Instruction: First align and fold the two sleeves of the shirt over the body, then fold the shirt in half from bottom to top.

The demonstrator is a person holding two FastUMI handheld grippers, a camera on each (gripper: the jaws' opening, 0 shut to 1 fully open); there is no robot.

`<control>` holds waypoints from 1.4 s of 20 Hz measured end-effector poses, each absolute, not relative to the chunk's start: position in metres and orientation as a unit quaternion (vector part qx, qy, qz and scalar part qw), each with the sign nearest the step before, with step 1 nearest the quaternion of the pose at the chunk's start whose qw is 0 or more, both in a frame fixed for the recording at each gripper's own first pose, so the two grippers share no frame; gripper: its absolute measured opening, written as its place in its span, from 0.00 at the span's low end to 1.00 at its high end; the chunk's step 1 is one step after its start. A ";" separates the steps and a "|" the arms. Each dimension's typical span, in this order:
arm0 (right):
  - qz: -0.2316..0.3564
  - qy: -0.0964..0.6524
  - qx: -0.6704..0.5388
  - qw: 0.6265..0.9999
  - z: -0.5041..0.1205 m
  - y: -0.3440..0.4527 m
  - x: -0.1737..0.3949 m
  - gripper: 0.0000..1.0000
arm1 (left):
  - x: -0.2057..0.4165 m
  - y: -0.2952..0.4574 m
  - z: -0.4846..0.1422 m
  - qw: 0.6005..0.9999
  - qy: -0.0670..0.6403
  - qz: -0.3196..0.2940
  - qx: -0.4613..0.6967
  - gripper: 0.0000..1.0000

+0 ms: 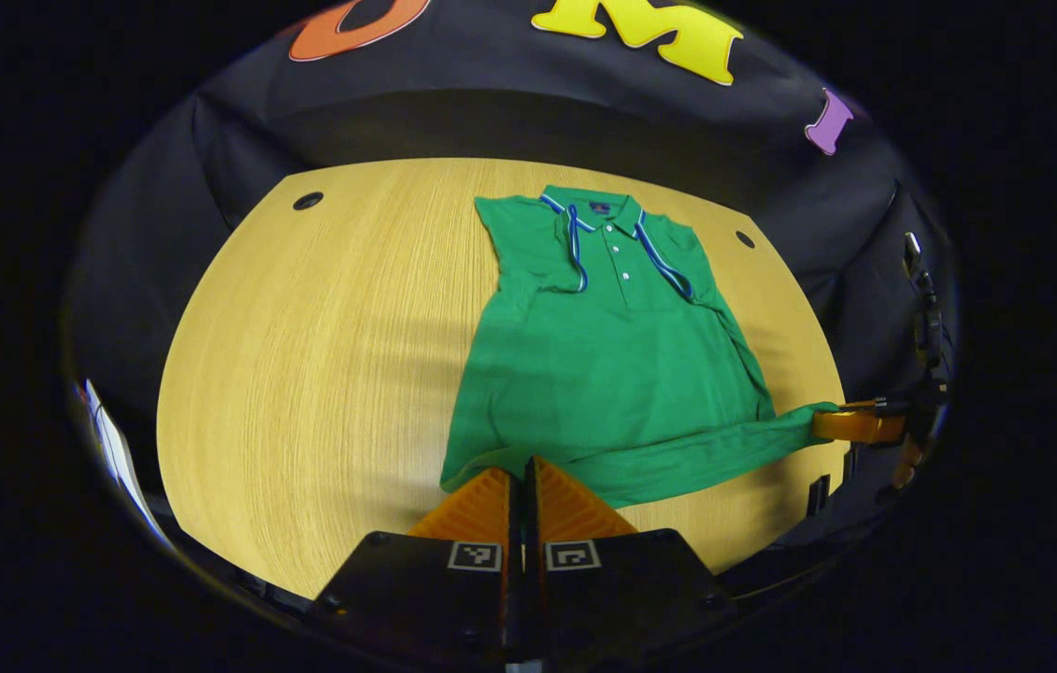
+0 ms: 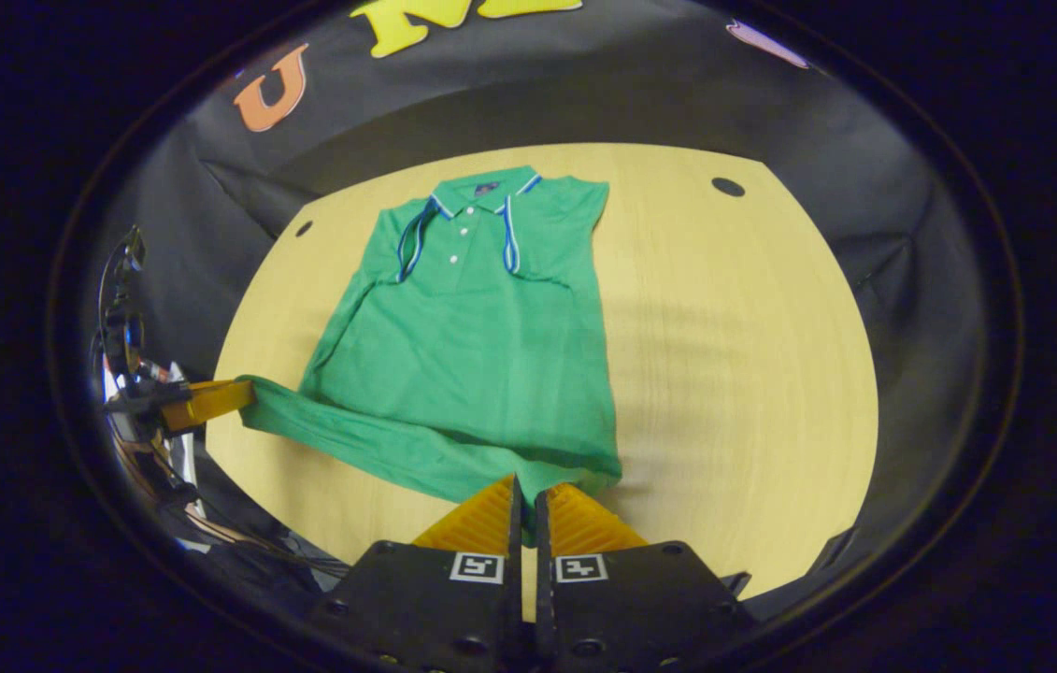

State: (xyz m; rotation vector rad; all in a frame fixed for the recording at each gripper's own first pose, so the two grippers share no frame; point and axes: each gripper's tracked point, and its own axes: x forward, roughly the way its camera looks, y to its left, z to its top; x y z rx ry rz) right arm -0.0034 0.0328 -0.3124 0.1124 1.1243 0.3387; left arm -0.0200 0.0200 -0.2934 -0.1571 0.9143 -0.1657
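The green shirt point(image 1: 612, 365) lies face up on the wooden table point(image 1: 322, 355), collar toward the far wall, buttons showing down the placket. Both sleeves are already folded in over the chest, their striped edges lying either side of the buttons. The bottom hem is lifted off the table and pulled taut between my two grippers, forming a raised band across the near edge.

My left gripper point(image 1: 525, 467) has its two fingers closed together on one bottom corner of the hem, the cloth pinched between them. In the left gripper view, my right gripper point(image 1: 850, 422) sits far to the right, with the other end of the hem drawn into it.

In the right gripper view, my right gripper point(image 2: 528, 494) is closed nearly tight on its corner of the shirt point(image 2: 472, 355), green cloth showing in the narrow slit between the fingers. The left gripper point(image 2: 210, 400) holds the opposite end at the table's point(image 2: 734, 355) left edge.
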 end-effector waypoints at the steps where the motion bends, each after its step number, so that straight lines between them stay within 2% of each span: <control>1: 0.153 0.526 0.058 0.835 -0.308 0.031 0.006 0.06 | -0.011 0.024 -0.291 0.894 0.436 -0.080 -0.067 0.03; 7: 0.129 0.492 0.068 0.858 -0.280 0.032 0.077 0.06 | 0.052 0.026 -0.281 0.908 0.406 -0.078 -0.066 0.03; 16: 0.129 0.447 0.052 0.884 -0.251 0.046 0.182 0.06 | 0.172 0.038 -0.242 0.943 0.324 -0.064 -0.040 0.03; 17: 0.128 0.442 0.052 0.886 -0.249 0.049 0.196 0.06 | 0.183 0.037 -0.240 0.945 0.319 -0.062 -0.040 0.00; 18: 0.128 0.436 0.055 0.889 -0.248 0.053 0.210 0.06 | 0.195 0.038 -0.239 0.947 0.314 -0.060 -0.040 0.03; 24: 0.128 0.382 0.015 0.915 -0.255 0.070 0.297 0.06 | 0.265 0.051 -0.239 0.964 0.261 -0.029 0.029 0.03; 28: 0.110 0.394 0.029 0.912 -0.286 0.077 0.320 0.06 | 0.291 0.043 -0.257 0.967 0.253 -0.011 0.026 0.06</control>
